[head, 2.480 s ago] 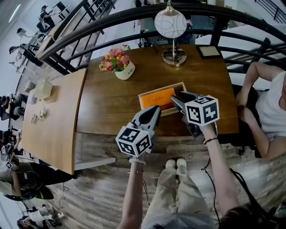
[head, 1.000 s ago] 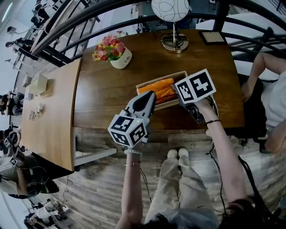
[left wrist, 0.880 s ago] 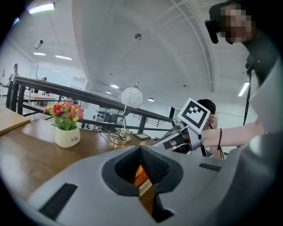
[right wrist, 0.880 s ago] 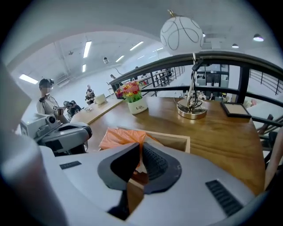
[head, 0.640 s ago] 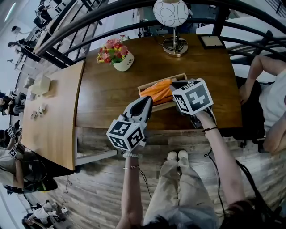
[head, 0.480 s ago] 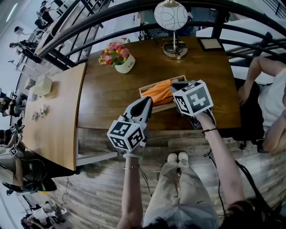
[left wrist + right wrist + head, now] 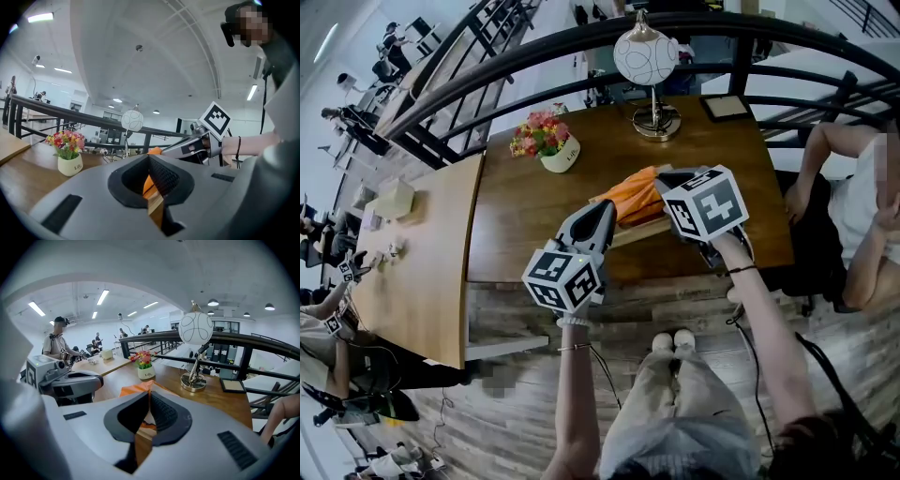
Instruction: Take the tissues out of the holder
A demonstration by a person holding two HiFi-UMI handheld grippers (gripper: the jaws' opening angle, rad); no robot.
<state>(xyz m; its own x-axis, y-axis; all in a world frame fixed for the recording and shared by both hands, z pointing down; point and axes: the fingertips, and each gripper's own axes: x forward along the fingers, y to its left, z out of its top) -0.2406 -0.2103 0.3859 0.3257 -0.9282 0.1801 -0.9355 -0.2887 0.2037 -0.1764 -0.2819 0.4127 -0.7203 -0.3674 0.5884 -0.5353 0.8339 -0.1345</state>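
Note:
An orange tissue pack (image 7: 636, 192) is tilted up out of the shallow wooden holder (image 7: 630, 232) on the dark wooden table. My right gripper (image 7: 660, 180) is shut on the pack's right end and holds that end raised. In the right gripper view its jaws (image 7: 149, 392) pinch the orange pack (image 7: 133, 391). My left gripper (image 7: 607, 209) is shut and empty, its tip at the holder's near left side. Past its closed jaws (image 7: 150, 157), the left gripper view shows the orange pack (image 7: 147, 183) and the right gripper (image 7: 165, 151).
A white pot of flowers (image 7: 551, 141) stands at the table's back left. A globe lamp (image 7: 642, 66) and a small picture frame (image 7: 727, 108) are at the back. A lighter table (image 7: 422, 253) adjoins on the left. A person (image 7: 853, 216) sits at the right. A black railing curves behind.
The orange pack lay flat in the holder. Now my right gripper has pinched its right end and lifted it, so it tilts up. My left gripper has stayed by the holder's near left side.

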